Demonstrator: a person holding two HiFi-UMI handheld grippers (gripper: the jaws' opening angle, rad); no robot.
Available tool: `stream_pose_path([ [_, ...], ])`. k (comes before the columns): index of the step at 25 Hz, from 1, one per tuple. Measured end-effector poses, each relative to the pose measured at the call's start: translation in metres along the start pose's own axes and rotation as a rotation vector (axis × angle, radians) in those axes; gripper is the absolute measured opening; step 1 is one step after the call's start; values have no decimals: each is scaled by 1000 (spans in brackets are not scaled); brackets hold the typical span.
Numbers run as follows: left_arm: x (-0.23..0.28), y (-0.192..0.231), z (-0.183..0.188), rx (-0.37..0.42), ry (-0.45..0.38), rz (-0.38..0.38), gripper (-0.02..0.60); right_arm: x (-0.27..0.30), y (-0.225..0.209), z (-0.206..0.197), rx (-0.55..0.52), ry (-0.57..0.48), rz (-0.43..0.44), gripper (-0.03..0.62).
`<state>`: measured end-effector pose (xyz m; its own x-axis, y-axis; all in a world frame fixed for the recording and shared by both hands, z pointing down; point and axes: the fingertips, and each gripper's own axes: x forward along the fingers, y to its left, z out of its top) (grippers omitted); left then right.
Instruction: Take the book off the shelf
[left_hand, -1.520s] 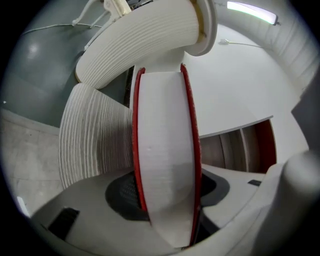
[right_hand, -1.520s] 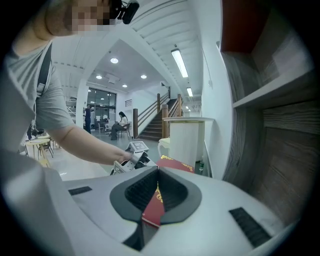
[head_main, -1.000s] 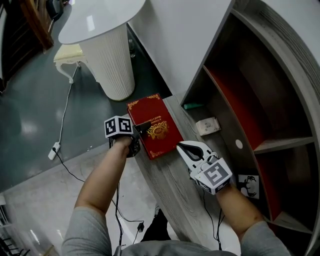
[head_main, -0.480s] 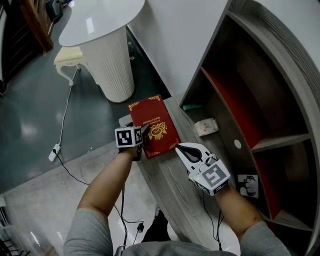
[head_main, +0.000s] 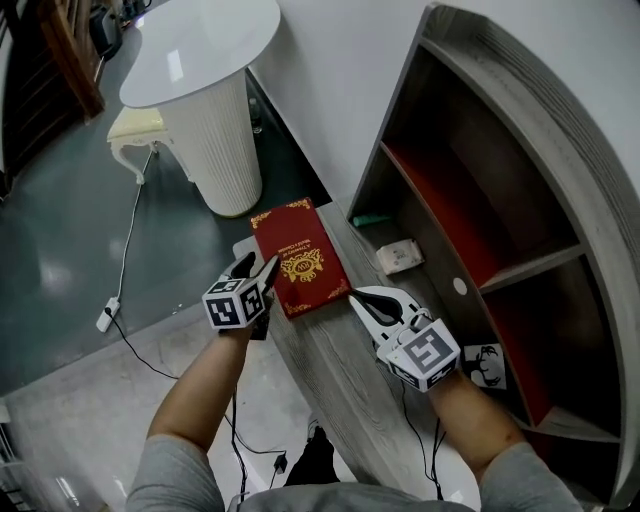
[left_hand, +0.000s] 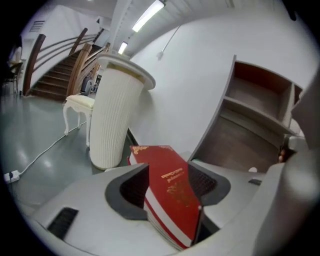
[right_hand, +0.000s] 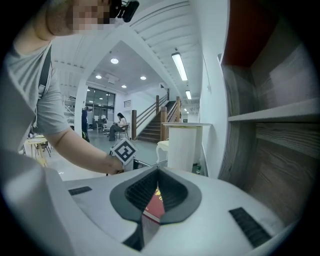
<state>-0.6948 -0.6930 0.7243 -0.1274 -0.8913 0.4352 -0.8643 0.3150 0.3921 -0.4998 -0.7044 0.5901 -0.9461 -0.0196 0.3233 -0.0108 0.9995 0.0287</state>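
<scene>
Your left gripper (head_main: 258, 270) has just been closing and now clamps the book (head_main: 298, 256) at its near left edge, one pad on the cover and one on the underside. The book is at the far end of the bottom board (head_main: 340, 385), by its outer edge. It's a red hardback with gilt print and a smooth cover: stiff, probably medium weight, and likely to pivot in a corner pinch, so bite deeper toward the middle. Your right gripper (head_main: 360, 297) has its jaws together and empty, over the board just right of the book. The board is grey wood grain. The shelf unit (head_main: 470, 190) is curved with red back panels.
</scene>
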Motion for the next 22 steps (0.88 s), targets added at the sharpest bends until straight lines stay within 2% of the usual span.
stream_pose_path([
  [7,-78,-89,42,35,-200,-215,144,-50,6,20,0,-22,-50,25],
  [10,-109,-140,53,51,-259,-297,40,-84,14,30,13,-40,-76,23],
  [11,-119,-159,55,61,-270,-326,26,-97,18,33,20,-47,-84,23],
  [15,-152,-237,55,74,-282,-465,20,-158,35,43,48,-75,-123,18],
  [22,-216,-383,35,126,-250,-708,22,-283,58,57,127,-140,-221,17],
])
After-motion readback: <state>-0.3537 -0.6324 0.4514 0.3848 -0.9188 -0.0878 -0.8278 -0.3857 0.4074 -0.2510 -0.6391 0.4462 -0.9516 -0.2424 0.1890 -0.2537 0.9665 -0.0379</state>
